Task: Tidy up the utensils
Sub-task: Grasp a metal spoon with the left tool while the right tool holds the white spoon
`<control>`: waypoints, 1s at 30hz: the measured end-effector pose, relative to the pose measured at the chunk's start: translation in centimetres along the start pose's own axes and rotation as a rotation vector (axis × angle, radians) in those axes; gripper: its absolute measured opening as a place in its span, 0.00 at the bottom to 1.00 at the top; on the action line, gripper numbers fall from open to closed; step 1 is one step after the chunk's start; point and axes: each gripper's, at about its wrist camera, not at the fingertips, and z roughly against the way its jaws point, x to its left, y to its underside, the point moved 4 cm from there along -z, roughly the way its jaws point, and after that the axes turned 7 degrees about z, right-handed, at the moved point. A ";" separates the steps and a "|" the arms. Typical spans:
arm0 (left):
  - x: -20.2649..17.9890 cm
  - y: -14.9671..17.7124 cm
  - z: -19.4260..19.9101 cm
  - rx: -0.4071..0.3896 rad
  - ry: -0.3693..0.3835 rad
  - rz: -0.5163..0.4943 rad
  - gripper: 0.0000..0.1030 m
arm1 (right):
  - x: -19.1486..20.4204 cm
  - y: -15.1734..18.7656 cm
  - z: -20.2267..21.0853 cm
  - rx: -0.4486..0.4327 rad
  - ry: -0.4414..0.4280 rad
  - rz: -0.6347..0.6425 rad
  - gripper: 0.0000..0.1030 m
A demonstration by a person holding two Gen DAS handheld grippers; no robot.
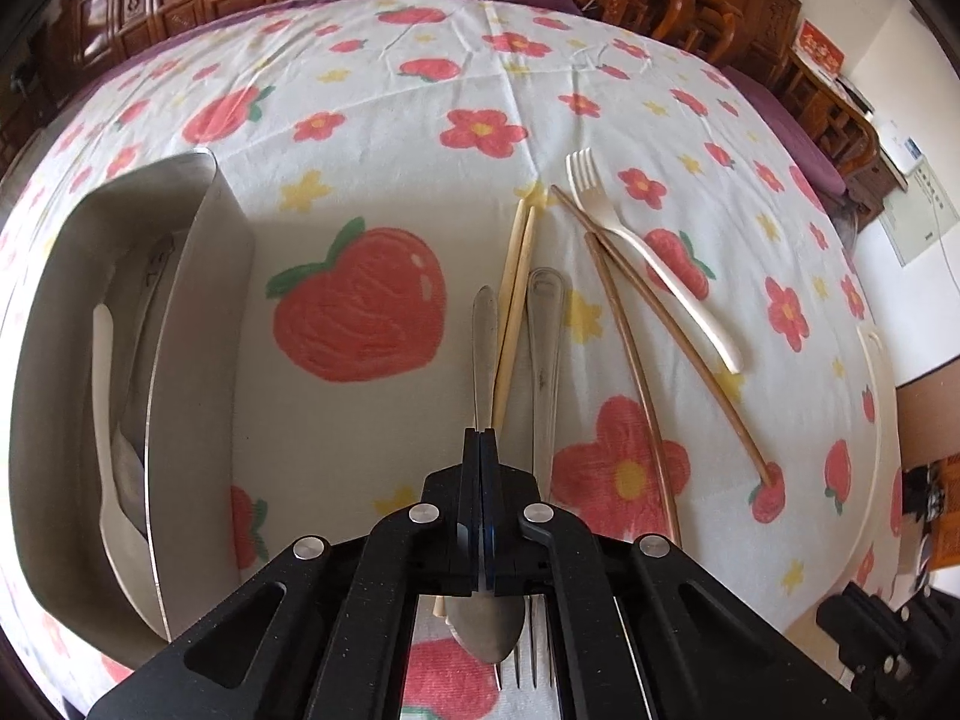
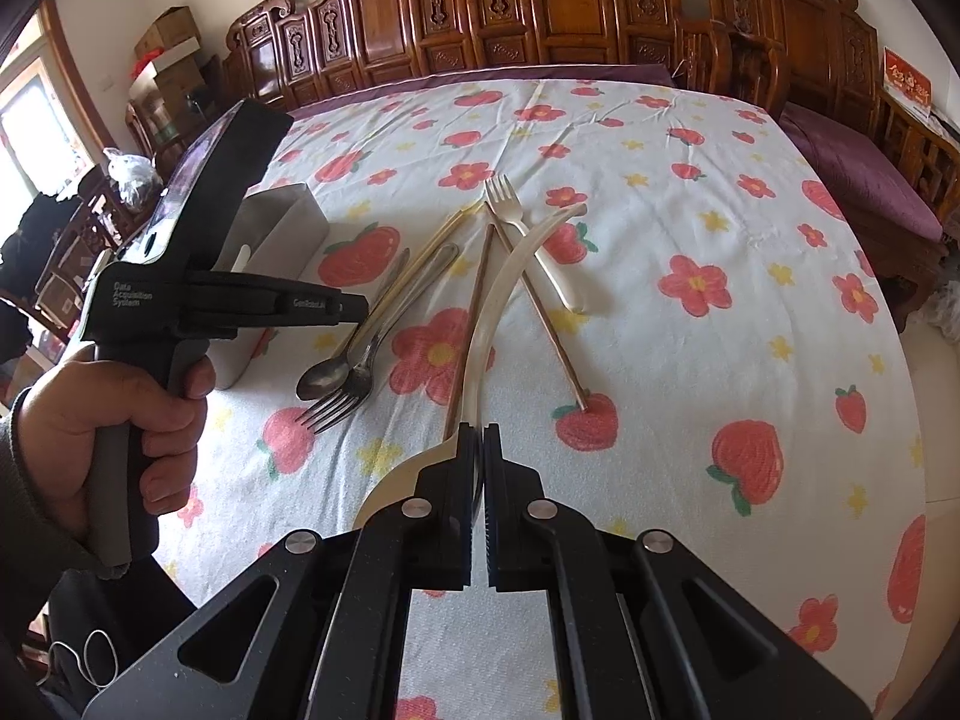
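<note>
Presently right tongs (image 2: 480,429) clamped on cream plastic spoon (image 2: 504,294), handle raised over crossed brown chopsticks (image 2: 474,300). Left tongs (image 1: 480,433) pressed together above metal spoon (image 1: 485,324) and metal fork (image 1: 543,348) mid-bed. Steel holder (image 1: 198,312) near left edge of flowered bedsheet (image 1: 384,138).

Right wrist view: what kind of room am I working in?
Probably a home living or dining room: carved wooden furniture behind, a floral tablecloth on the table, a purple-cushioned wooden bench alongside.
</note>
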 end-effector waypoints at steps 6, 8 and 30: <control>-0.5 0.2 1.2 -0.010 0.000 -0.038 0.00 | 0.1 0.1 -0.1 0.001 -0.001 0.005 0.04; -1.0 0.7 1.6 0.000 0.008 -0.066 0.00 | 0.1 0.1 -0.1 0.001 -0.001 0.006 0.04; -1.9 2.3 0.0 0.073 -0.039 -0.138 0.16 | 0.1 -0.1 0.1 0.000 -0.001 0.006 0.04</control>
